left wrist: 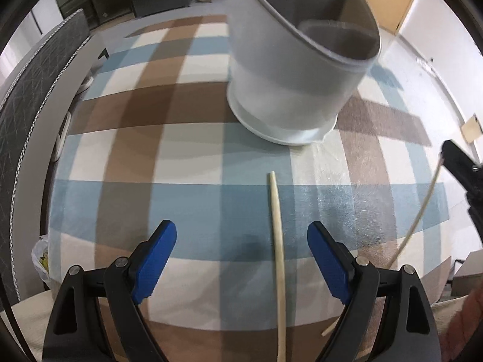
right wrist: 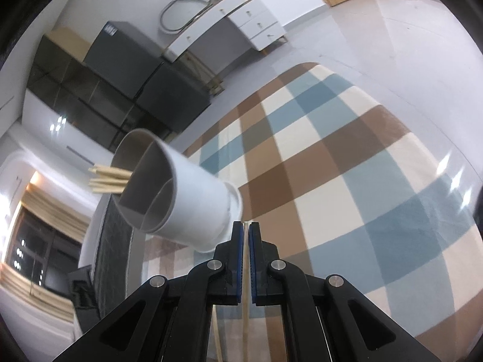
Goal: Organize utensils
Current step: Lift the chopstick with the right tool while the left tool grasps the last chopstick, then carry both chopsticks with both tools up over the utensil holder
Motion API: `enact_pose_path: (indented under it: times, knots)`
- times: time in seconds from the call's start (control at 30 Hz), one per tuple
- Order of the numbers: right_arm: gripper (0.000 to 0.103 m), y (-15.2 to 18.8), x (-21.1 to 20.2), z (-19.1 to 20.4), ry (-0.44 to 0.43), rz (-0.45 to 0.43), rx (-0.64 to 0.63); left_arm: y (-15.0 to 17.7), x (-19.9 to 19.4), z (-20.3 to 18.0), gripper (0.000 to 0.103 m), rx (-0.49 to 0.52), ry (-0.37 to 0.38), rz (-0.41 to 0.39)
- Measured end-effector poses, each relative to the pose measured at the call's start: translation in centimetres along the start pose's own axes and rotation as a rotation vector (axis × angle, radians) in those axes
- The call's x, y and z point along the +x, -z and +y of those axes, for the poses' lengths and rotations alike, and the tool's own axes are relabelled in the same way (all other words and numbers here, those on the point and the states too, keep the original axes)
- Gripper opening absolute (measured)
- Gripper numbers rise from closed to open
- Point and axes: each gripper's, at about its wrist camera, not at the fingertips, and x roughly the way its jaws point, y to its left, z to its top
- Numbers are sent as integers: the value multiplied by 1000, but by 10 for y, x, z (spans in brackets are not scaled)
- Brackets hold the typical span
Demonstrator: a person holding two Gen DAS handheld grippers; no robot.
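The left gripper, with blue pads on black arms, is hanging with its jaws released wide over the checked blue, brown and cream tablecloth. A pale wooden chopstick is lying flat on the cloth between the spread fingers, nearer the right-hand one, and neither pad is touching it.

The right gripper is clenched on a second thin pale chopstick, which in the left wrist view is slanting out from that gripper at the frame's right edge.

The white cylindrical utensil holder with inner dividers is standing toward the far side of the cloth, with a bundle of wooden chopsticks already sticking out of one compartment.

Judging from this, the risks are twofold. The lying chopstick sits off-centre, so a careless close could roll it or pinch it askew. The held chopstick is long and gripped near one end, so it could swing, catch the holder's rim or a divider and tip the light holder.
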Motion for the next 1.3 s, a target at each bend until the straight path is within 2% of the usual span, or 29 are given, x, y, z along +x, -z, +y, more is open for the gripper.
enact_pose_path:
  times: [0.03,0.1,0.2,0.27,0.37,0.43,0.47,0.57,0.67,0.93,1.07,1.23,1.3]
  knots:
    - [3,-1,0,-2,21,-3,5,-1,4,-3,74,2,-16,13]
    - [3,-2,3,-10,41,-1,24,-4,11,-7,67,3,-22,36]
    - [3,-2,7,-24,65,8,73,-7,22,-14,61,19,-33,62]
    - [3,-3,9,-31,68,14,108,-10,22,-18,55,19,-28,52]
    - [3,-5,7,-31,63,3,109,-14,21,-24,37,28,-14,60]
    - [3,-7,4,-27,55,-11,96,-17,21,-31,7,44,-4,72]
    - [3,-7,3,-26,52,-13,94,-18,21,-35,2,53,4,83]
    - [3,-8,0,-26,45,-24,98,-20,21,-40,2,50,1,102]
    - [3,-8,-4,-28,41,-30,109,-21,13,-38,2,39,27,61]
    - [3,5,-22,-10,29,-68,18,-1,-67,-4,1,-20,139,-225]
    - [3,10,-34,2,6,-89,-29,9,-93,-3,1,-19,175,-317]
    - [3,28,-53,44,-16,-124,-232,23,-105,8,1,-27,199,-354]
    - [3,35,-62,58,-18,-148,-298,15,-103,7,1,-20,203,-367]
